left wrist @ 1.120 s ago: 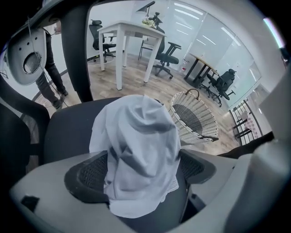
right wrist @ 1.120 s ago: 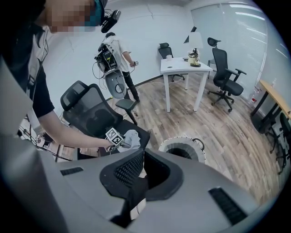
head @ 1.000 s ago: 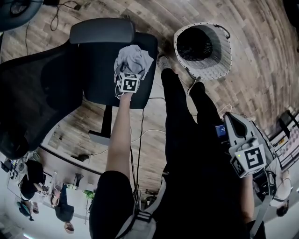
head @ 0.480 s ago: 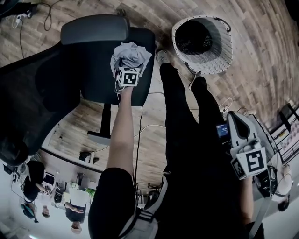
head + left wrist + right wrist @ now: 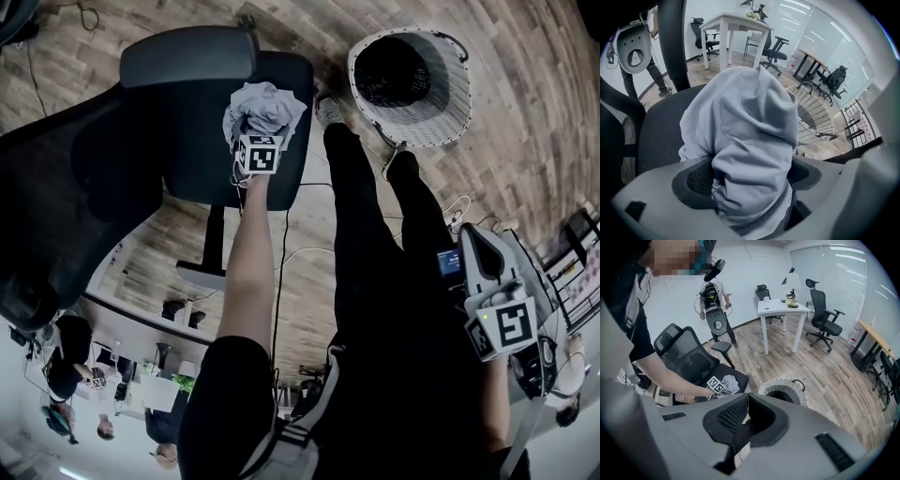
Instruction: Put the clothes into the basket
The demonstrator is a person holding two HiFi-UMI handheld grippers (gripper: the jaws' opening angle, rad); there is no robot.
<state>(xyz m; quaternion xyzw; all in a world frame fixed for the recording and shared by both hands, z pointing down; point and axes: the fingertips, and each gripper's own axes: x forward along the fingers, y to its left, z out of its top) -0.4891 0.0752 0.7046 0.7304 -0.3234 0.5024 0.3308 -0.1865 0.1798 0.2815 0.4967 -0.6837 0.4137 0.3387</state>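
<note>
Landmark: black office chair [image 5: 197,150], standing on a wood-plank floor [image 5: 525,141].

- Grey garment [image 5: 265,105]: bunched in a heap on the chair seat, toward the seat's right edge. The cloth rises into a soft peak.
- Left gripper [image 5: 255,133]: reached out over the chair seat on a bare, extended arm, its marker cube just on the near side of the heap. In the left gripper view the jaws are drawn in on a thick fold of the garment. Cloth fills the gap and presses against both ribbed pads [image 5: 701,177].
- White woven basket [image 5: 442,111]: upright on the floor just off the chair's right side, apart from the seat. Its mouth is open and the inside is dark; I cannot tell whether anything lies in it.
- Person's legs [image 5: 375,244], in dark trousers: standing between chair and basket. One shoe [image 5: 328,110] is close to the seat's right corner.
- Right gripper [image 5: 746,401]: held low and well away from the chair, on the far side of the legs. Its jaws are pressed together at the tips with nothing between them.
</note>
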